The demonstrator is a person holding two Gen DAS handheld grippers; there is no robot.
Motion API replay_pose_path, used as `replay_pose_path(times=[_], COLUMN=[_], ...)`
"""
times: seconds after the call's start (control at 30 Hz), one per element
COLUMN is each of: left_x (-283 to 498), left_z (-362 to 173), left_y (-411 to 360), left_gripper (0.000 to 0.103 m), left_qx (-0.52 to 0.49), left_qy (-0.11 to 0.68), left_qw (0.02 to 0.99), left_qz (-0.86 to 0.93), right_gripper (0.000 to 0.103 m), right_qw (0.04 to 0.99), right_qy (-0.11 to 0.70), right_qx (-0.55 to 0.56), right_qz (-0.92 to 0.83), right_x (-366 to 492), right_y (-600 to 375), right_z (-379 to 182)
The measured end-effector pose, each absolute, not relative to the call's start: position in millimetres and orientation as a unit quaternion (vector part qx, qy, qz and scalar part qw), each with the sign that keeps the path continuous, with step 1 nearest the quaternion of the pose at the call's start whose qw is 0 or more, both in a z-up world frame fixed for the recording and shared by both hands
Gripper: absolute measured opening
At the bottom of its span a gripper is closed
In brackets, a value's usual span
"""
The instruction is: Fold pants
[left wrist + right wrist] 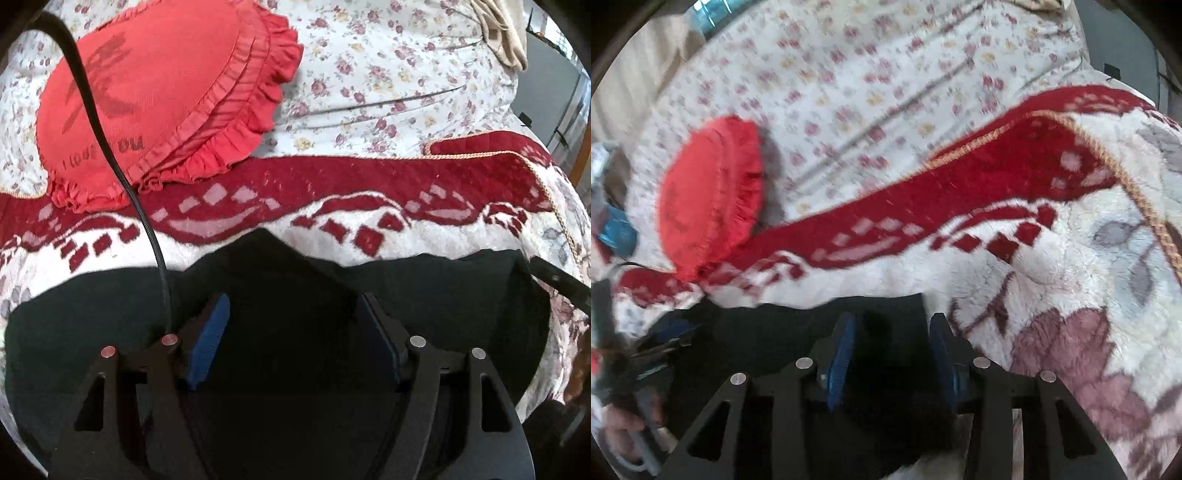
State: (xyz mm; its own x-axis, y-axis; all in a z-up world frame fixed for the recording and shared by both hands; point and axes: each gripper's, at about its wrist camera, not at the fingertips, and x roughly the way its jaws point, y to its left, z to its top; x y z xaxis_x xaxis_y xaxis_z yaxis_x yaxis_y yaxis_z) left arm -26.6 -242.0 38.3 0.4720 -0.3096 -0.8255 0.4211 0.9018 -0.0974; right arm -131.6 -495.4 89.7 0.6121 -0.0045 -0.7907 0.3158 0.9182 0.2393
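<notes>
Black pants (277, 295) lie spread on a red-and-white blanket (332, 173) over the bed, near edge of frame. Left claw (295, 332) sits low over the cloth, fingers spread wide, dark fabric filling the gap between the blue pads (210, 339); cannot tell if it touches. Right claw (894, 354) is at the pants' (775, 332) right edge, fingers parted, a black fold between them, not pinched. Red ruffled cushion (155, 99) rests beyond, on a floral sheet (388, 74). Right view blurred.
</notes>
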Motion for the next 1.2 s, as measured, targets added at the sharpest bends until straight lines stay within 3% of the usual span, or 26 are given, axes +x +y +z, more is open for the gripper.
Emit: replay_pose_path(times=[0.17, 0.43, 0.6, 0.7, 0.77, 1.2], left_x=[-32.6, -43.9, -43.4, -42.5, -41.7, -30.2], left_z=[48.9, 53.4, 51.5, 54.2, 56.5, 39.9], left_y=[-253.8, -278.6, -293.2, -305.9, -315.0, -404.2], left_gripper=[0.071, 0.072, 0.072, 0.072, 0.081, 0.082], left_qx=[0.064, 0.084, 0.090, 0.092, 0.089, 0.136], left_qy=[0.456, 0.450, 0.458, 0.460, 0.461, 0.502], left_qw=[0.857, 0.849, 0.839, 0.829, 0.819, 0.726], left_qz=[-0.234, -0.264, -0.280, -0.305, -0.330, -0.450], right_gripper=[0.041, 0.041, 0.041, 0.050, 0.050, 0.053], right_qw=[0.884, 0.861, 0.868, 0.866, 0.858, 0.832], right_qy=[0.435, 0.477, 0.463, 0.451, 0.448, 0.474], right_qx=[0.161, 0.168, 0.171, 0.209, 0.245, 0.284], right_qz=[-0.049, -0.051, -0.056, -0.058, -0.051, -0.044], right_x=[-150.4, -152.9, -163.7, -180.1, -189.2, -208.6], right_y=[-456.8, -448.0, -449.9, -458.5, -464.3, -463.1], right_z=[103.7, 61.0, 78.0, 83.8, 79.3, 51.9])
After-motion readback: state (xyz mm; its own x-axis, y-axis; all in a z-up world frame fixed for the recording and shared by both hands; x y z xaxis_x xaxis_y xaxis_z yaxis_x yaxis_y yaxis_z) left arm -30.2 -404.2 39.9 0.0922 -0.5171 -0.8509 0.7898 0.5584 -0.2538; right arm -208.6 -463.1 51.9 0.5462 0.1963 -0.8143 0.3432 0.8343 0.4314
